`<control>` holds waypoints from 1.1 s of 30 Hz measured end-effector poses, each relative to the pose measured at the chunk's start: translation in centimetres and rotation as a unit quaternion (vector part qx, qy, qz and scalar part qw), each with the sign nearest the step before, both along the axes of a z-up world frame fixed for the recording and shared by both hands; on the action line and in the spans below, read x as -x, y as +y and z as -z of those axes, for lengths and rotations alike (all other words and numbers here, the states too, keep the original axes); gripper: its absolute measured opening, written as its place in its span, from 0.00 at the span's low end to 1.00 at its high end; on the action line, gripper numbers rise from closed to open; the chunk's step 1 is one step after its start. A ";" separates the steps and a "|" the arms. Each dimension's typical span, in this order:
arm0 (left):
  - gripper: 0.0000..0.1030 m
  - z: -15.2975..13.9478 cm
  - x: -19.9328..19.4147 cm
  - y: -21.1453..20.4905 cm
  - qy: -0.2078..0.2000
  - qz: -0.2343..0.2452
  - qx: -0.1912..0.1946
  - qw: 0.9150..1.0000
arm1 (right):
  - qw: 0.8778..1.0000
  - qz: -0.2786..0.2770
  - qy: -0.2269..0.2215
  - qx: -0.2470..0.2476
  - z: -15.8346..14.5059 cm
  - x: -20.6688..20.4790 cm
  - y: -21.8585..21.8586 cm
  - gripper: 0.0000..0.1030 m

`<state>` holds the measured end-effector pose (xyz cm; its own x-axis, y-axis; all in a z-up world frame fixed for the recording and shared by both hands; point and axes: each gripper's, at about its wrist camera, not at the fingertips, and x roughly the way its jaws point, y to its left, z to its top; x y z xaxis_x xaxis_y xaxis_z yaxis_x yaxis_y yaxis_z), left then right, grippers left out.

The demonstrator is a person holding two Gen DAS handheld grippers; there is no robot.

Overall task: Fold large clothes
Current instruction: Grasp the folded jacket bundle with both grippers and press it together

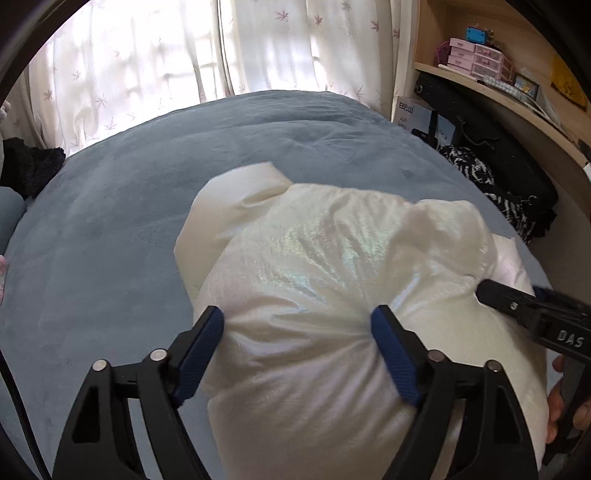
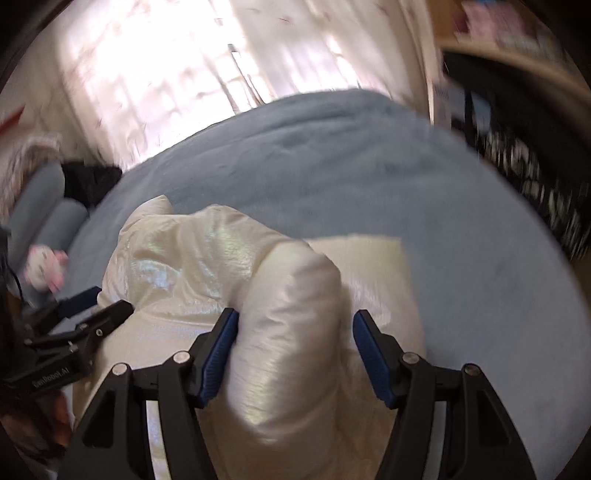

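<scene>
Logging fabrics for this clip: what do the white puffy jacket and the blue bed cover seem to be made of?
White puffy jacket: looks like a thin synthetic shell, perhaps nylon or polyester, over soft padding; it has a glossy, pearly sheen with fine crinkles and bulges in rounded puffs. Blue bed cover: looks like plush fleece or velvety fabric; matte, with a soft nap and patchy shading. Neither fibre can be confirmed.

Right wrist view blurred throughout; shelf contents (image 2: 491,22) unreadable there. White puffy garment (image 1: 332,295) cut off by the lower edge in both views. Right gripper (image 1: 487,291) fingertips sunk in the garment's folds; person's hand (image 1: 565,402) partly hidden behind its handle.
</scene>
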<state>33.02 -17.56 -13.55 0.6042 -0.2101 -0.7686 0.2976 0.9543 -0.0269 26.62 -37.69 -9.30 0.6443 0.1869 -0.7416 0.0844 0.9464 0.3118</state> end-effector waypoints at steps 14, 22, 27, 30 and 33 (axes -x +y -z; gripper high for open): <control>0.84 2.3 -0.6 -0.2 0.005 -0.003 -0.015 1.000 | 0.999 0.009 -0.005 -0.039 4.0 0.0 0.3 0.70; 0.87 3.4 -0.5 0.1 -0.005 -0.009 -0.013 1.000 | 0.999 0.009 -0.006 -0.041 4.7 -0.1 0.6 0.72; 0.91 4.1 -0.7 0.6 0.000 -0.017 -0.003 1.000 | 0.999 0.010 -0.008 -0.035 5.0 -0.1 0.9 0.73; 0.97 4.5 -0.7 0.9 0.008 -0.022 0.000 1.000 | 1.000 0.009 -0.008 -0.026 5.2 -0.2 1.2 0.75; 0.99 5.0 -1.1 1.4 0.024 -0.025 0.011 0.999 | 1.000 0.011 -0.007 0.000 5.1 -0.3 1.8 0.79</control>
<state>34.15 -16.19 -18.56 0.5768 -0.1974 -0.7926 0.2483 0.9668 -0.0602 26.88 -35.86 -14.41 0.6589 0.1726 -0.7322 0.0999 0.9447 0.3125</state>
